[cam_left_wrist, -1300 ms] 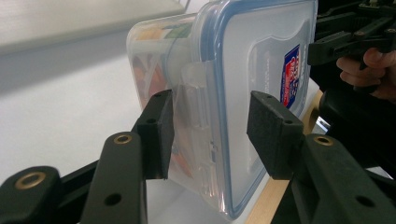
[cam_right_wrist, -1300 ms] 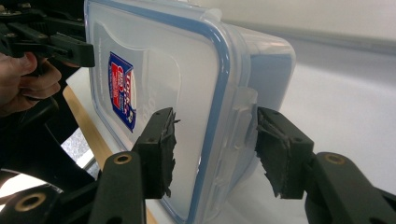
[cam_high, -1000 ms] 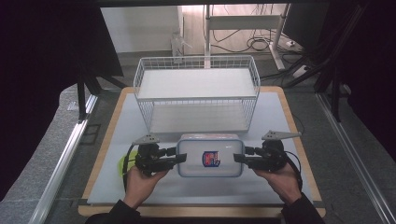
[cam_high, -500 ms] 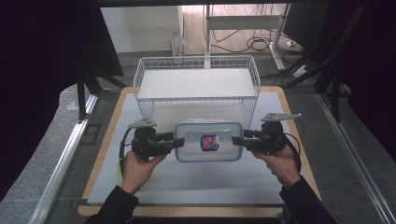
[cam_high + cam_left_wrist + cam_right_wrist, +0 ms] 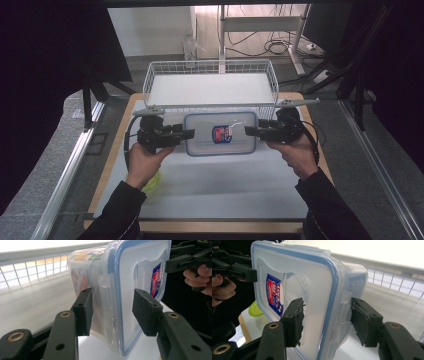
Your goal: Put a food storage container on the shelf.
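container rose toward wire basket since earlier | left gripper pinched one end clip between fingers | right gripper pinched opposite end

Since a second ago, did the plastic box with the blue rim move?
Yes. The plastic box has gone up the high view toward the white wire basket: before, table showed between them; now its far edge meets the basket's front wall.
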Motion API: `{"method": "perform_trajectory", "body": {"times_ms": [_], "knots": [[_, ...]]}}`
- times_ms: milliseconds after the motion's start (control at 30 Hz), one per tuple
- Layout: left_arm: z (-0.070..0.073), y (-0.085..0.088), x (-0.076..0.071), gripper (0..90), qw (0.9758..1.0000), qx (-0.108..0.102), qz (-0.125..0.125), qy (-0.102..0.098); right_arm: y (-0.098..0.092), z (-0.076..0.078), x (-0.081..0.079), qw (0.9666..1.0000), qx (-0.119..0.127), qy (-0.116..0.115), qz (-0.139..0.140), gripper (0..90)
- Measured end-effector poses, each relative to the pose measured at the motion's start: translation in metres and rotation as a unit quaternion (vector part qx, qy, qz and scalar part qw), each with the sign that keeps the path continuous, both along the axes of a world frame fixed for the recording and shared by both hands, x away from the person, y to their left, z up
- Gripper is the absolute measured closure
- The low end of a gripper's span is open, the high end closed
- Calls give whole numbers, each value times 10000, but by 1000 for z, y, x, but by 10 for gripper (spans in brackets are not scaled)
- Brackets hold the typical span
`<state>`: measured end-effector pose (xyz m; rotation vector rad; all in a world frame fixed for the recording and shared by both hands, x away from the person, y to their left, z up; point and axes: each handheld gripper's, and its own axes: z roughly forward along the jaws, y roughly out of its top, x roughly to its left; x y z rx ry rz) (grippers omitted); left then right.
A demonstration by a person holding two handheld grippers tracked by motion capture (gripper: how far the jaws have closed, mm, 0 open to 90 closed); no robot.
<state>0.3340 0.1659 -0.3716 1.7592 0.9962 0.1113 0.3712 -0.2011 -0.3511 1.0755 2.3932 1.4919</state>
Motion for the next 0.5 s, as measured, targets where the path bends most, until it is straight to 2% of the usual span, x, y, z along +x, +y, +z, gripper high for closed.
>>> {"method": "perform_trajectory", "body": {"times_ms": [233, 333, 500], "knots": [[12, 10, 14, 517, 10000, -30, 6, -34, 10, 15, 15, 10000, -9, -56, -1, 455], [24, 14, 24, 517, 10000, -7, -8, -57, 14, 26, 24, 9999, 39, -98, -23, 455], [35, 15, 36, 517, 10000, 21, -29, -65, 16, 35, 33, 9998, 76, -141, -70, 455]]}}
